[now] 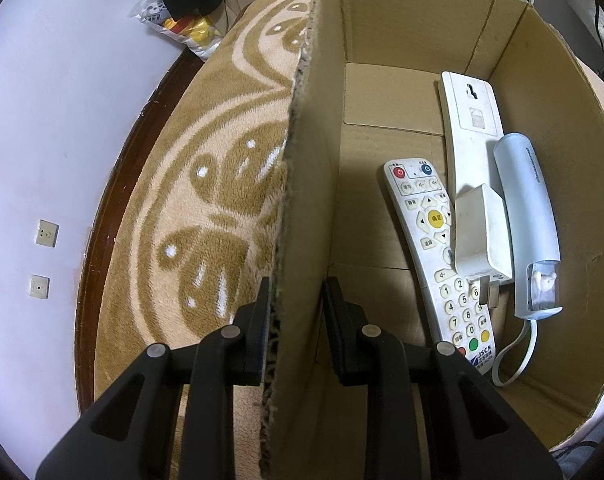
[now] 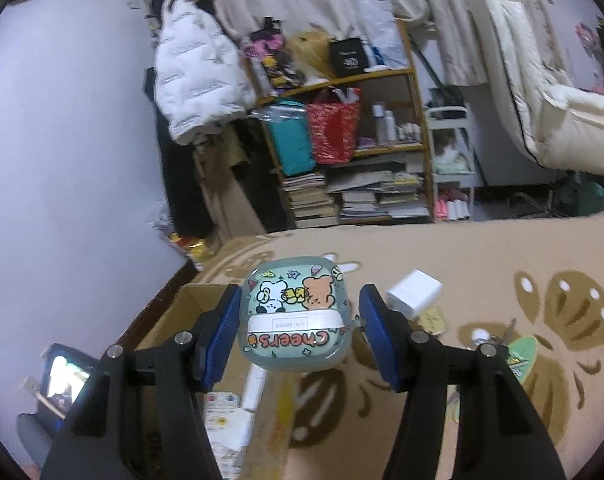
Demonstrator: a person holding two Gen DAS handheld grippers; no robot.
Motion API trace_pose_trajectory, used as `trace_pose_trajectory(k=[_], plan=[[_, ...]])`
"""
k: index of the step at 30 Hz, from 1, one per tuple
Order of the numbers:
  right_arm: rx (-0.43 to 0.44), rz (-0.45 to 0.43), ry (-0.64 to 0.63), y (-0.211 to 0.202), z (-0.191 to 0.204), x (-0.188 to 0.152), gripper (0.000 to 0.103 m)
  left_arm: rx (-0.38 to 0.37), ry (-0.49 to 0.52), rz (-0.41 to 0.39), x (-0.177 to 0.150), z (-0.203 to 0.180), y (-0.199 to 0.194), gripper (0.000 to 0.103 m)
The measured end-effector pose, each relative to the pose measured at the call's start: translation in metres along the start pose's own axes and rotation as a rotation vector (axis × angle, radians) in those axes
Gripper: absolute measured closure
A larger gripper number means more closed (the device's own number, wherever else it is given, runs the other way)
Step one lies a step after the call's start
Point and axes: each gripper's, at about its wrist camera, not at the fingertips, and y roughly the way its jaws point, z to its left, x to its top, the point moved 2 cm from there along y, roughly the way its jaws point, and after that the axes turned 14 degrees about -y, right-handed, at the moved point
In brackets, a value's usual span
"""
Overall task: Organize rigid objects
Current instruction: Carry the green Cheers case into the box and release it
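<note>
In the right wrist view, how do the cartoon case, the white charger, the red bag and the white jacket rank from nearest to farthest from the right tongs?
1. Cartoon case: between the right tongs, held.
2. White charger: on the rug, just right of the tongs.
3. Red bag and white jacket: far across the room, bag on the shelf, jacket hanging left; too close to call.

The left gripper (image 1: 296, 328) points steeply down, its jaws clamped on the upright wall of the cardboard box (image 1: 302, 208), one pad on either side of that wall. The right gripper (image 2: 298, 332) is tilted gently downward above the box, its jaws gripping a cartoon-printed case (image 2: 294, 316).
</note>
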Motion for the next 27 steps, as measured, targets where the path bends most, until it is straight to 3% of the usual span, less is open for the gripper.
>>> trace_pose_trajectory(k=[7, 17, 22, 27], plan=[[0.115, -0.024, -0.034, -0.006, 0.034, 0.004, 0.039, -0.001, 0.0, 0.0, 0.0, 0.0, 0.0, 0.079], [0.176, 0.051, -0.056, 0.013, 0.051, -0.015, 0.039, -0.013, -0.011, 0.007, 0.002, 0.004, 0.0, 0.079], [0.253, 0.106, -0.043, 0.027, 0.059, -0.028, 0.04, -0.012, -0.012, 0.009, 0.002, 0.005, 0.002, 0.079], [0.253, 0.149, -0.074, 0.036, 0.069, -0.04, 0.039, -0.024, -0.018, 0.014, 0.003, 0.008, 0.004, 0.079]])
